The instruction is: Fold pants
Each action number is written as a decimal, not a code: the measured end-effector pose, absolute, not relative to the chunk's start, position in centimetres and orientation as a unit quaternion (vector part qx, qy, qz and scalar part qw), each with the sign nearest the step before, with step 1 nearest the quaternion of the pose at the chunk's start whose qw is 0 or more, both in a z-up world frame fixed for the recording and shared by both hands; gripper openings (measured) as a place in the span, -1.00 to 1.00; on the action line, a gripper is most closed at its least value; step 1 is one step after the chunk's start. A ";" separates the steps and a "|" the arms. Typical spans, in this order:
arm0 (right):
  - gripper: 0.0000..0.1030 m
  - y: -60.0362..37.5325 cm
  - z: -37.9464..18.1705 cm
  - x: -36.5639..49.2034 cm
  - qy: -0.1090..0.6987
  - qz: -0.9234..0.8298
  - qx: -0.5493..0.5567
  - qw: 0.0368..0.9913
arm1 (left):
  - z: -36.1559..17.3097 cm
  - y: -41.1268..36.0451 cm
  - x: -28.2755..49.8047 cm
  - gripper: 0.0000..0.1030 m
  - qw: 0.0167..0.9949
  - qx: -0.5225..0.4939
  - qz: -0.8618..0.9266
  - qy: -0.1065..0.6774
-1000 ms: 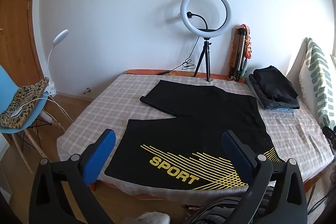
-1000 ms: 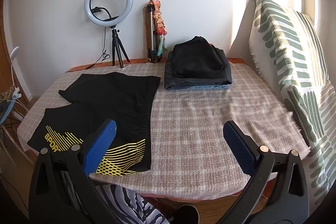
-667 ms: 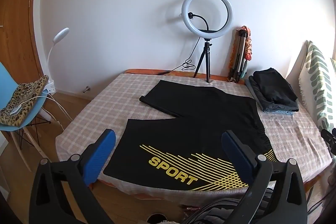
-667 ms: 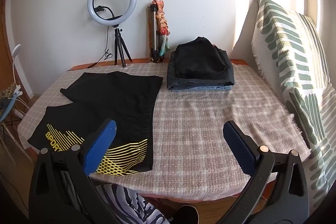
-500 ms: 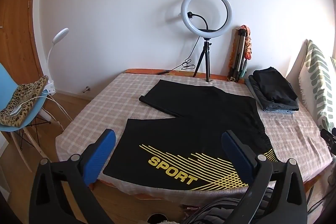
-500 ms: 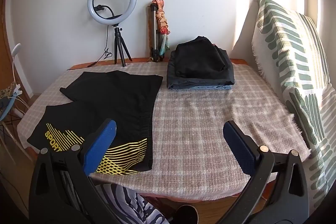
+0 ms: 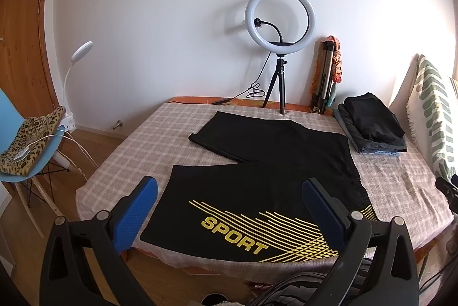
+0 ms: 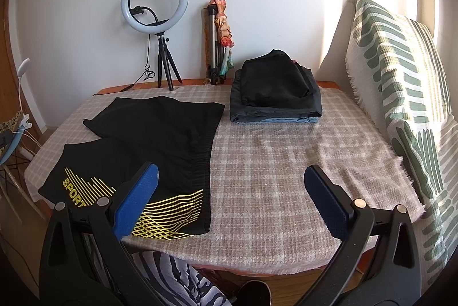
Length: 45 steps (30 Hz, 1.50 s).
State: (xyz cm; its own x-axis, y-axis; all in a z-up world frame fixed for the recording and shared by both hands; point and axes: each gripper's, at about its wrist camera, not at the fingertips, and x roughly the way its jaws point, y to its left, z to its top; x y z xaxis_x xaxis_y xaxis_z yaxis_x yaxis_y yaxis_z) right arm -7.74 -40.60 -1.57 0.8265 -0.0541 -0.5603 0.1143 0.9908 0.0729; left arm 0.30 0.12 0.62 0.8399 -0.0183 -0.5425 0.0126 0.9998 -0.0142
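Black shorts (image 7: 266,168) with a yellow SPORT print lie flat and spread on the checked table cloth (image 7: 154,142), legs to the left, waistband to the right. They also show in the right wrist view (image 8: 160,139). My left gripper (image 7: 229,194) is open and empty, held above the table's near edge over the printed leg. My right gripper (image 8: 230,182) is open and empty, held above the near edge to the right of the waistband.
A stack of folded dark clothes (image 8: 274,88) lies at the back right. A ring light on a tripod (image 7: 280,28) and a folded tripod (image 7: 325,74) stand at the back. A green patterned cushion (image 8: 400,76) stands on the right. A blue chair (image 7: 25,154) stands left.
Both views have shifted only slightly. The shorts lie as before and both grippers stay open.
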 end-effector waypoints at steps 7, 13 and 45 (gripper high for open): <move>1.00 -40.5 -1.6 -7.8 0.291 -0.044 0.051 0.954 | 0.6 0.1 0.2 0.98 0.959 -0.005 -0.008 0.282; 1.00 -40.4 -1.8 -7.6 0.293 -0.044 0.051 0.954 | 0.5 0.2 0.4 0.98 0.958 -0.007 -0.009 0.286; 1.00 -39.9 -2.2 -7.6 0.293 -0.041 0.049 0.954 | -0.2 0.7 0.4 0.98 0.957 -0.015 -0.005 0.291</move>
